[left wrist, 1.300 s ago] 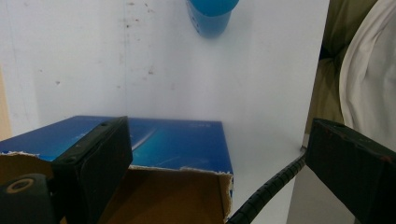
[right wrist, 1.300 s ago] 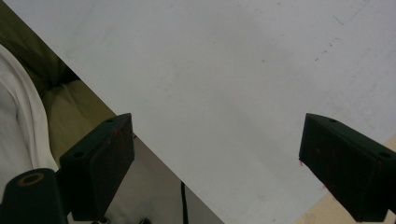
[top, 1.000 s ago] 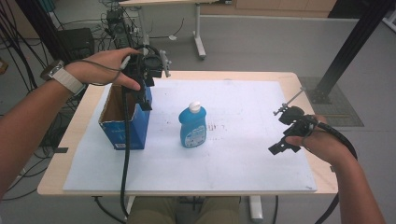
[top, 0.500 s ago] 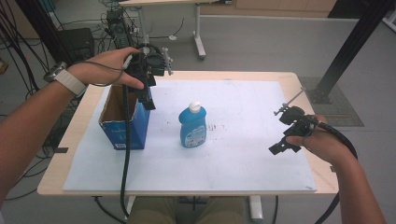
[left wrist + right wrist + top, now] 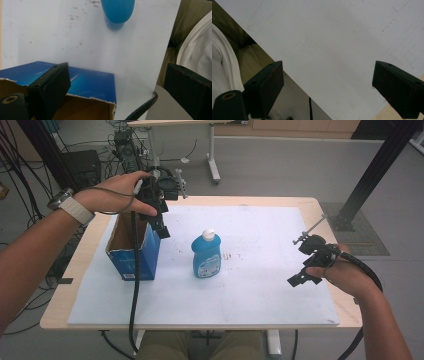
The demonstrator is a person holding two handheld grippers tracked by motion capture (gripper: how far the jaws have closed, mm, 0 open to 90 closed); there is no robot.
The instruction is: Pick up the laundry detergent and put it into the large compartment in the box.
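Grey workshop flooring and a second desk lay behind the wooden table (image 5: 320, 207), whose top carried a white mat (image 5: 260, 285). Nearest my left gripper (image 5: 161, 222) stood the open blue cardboard box (image 5: 131, 251), on the mat's left part with its top flaps torn away and its brown inside showing. My left gripper hung above the box's far right corner, pointing down and towards me; its jaws stood wide apart and held nothing. In the left gripper view the box's ragged rim (image 5: 90, 98) lay just under the left jaw. Compared with the frame one second back, I had carried this gripper slightly rightwards and clear of the box mouth, while box and bottle kept their places. I judged this to mean the reach was turning from the box towards the blue dish-soap bottle (image 5: 206, 254), which stood upright with its white cap just right of the box, apart from it. Farther out, my right gripper (image 5: 306, 270) hovered low over the mat's right edge, jaws likewise spread and empty, unmoved across the three frames. I judged it to be idle.
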